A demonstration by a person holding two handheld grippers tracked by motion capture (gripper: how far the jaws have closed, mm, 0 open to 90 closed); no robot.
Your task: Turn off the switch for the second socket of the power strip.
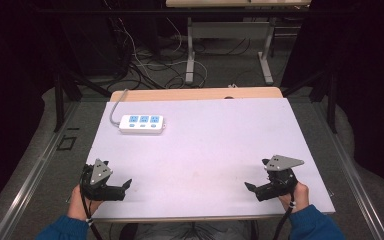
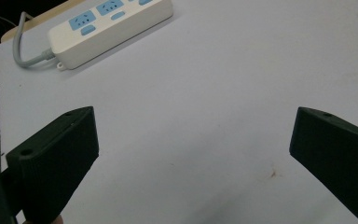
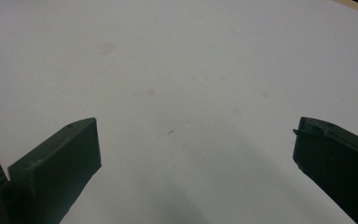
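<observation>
Two empty hand-held grippers wait at the near edge; the power strip lies at the far left.

The left hand-held gripper rests low on the white tabletop with its jaws spread wide and nothing between them. The white power strip, blue sockets facing up and grey cable trailing off the back edge, lies well apart from it, farther across the tabletop and slightly to its right; in the left gripper view the strip sits ahead, up and to the left. The right hand-held gripper is likewise spread and empty, and stands farther still from the strip. My judgement: a reach that pushes the light strip could slide it, and its stiff cable may swing it askew or tug it backward.
</observation>
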